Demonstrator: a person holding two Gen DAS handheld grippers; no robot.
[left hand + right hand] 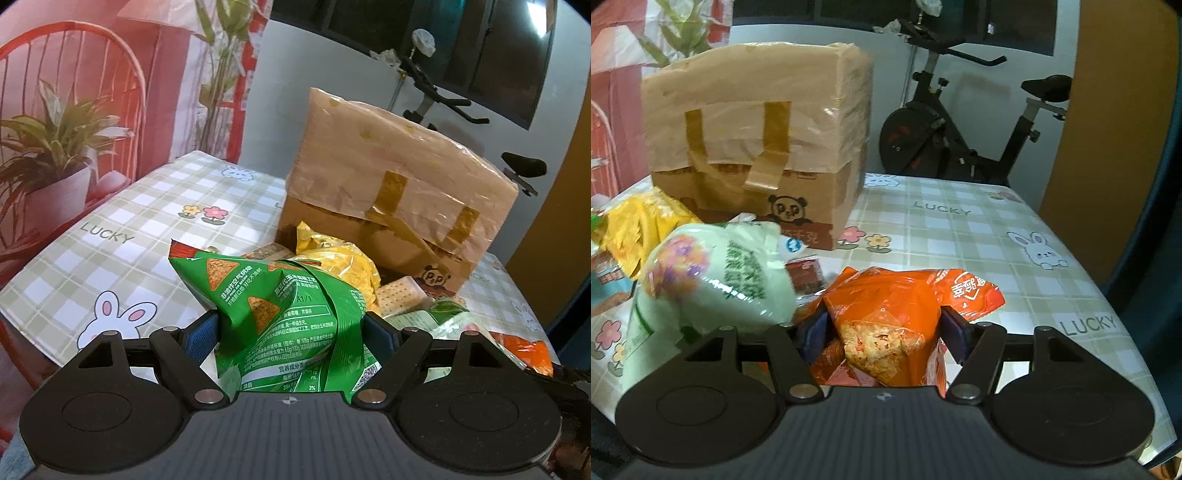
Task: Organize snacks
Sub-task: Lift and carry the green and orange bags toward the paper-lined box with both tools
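My left gripper (pixel 291 332) is shut on a green chip bag (pixel 284 317), crumpled between the blue pads and held above the table. My right gripper (pixel 882 328) is shut on an orange chip bag (pixel 890 317); whether the bag is lifted or resting on the table I cannot tell. A pile of snacks lies by the box: a yellow bag (pixel 340 258), a cracker pack (pixel 399 295), and a pale green bag (pixel 713 280). The orange bag also shows in the left wrist view (pixel 528 350).
A tall taped cardboard box (pixel 757 147) with a panda print stands on the checked tablecloth (pixel 960 236). An exercise bike (pixel 960 136) stands behind the table. A wall hanging with plants (pixel 74 129) is at the left. The table's right edge (pixel 1137 332) is near.
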